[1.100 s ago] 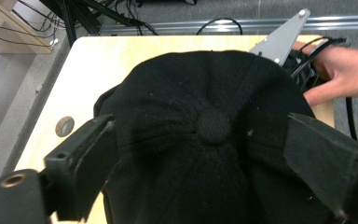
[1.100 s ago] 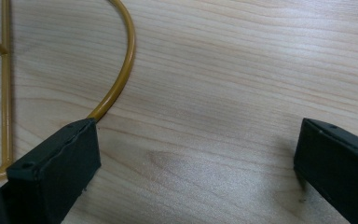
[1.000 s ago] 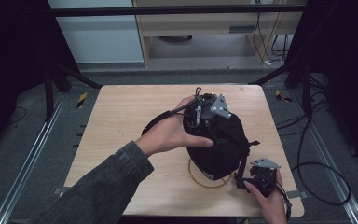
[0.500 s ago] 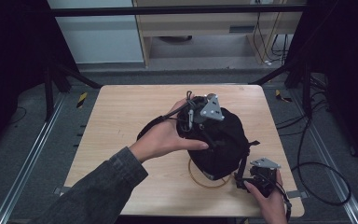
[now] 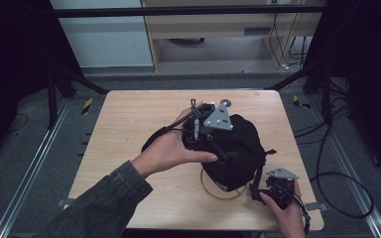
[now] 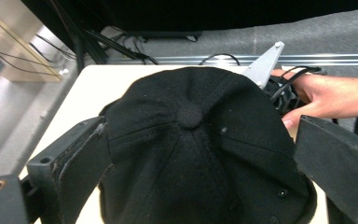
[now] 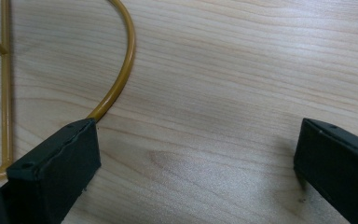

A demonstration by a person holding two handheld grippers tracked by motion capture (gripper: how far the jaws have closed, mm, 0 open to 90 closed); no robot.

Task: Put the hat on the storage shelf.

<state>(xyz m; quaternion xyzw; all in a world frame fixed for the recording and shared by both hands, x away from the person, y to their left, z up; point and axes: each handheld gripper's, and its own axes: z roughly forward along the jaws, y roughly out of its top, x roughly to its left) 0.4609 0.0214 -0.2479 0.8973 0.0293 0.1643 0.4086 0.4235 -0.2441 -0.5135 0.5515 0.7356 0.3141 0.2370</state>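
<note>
Left gripper (image 5: pixel 213 130) w/ hand is sliding leftward over black cap (image 5: pixel 238 148), which is shifting slightly on its stand.

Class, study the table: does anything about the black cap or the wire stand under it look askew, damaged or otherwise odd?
Nothing looks damaged or spilled. The black cap sits over the yellow wire stand, whose round base lies flat on the table. The left gripper is open, its jaws flanking the cap's crown; the right gripper is open above bare wood beside the base ring.
</note>
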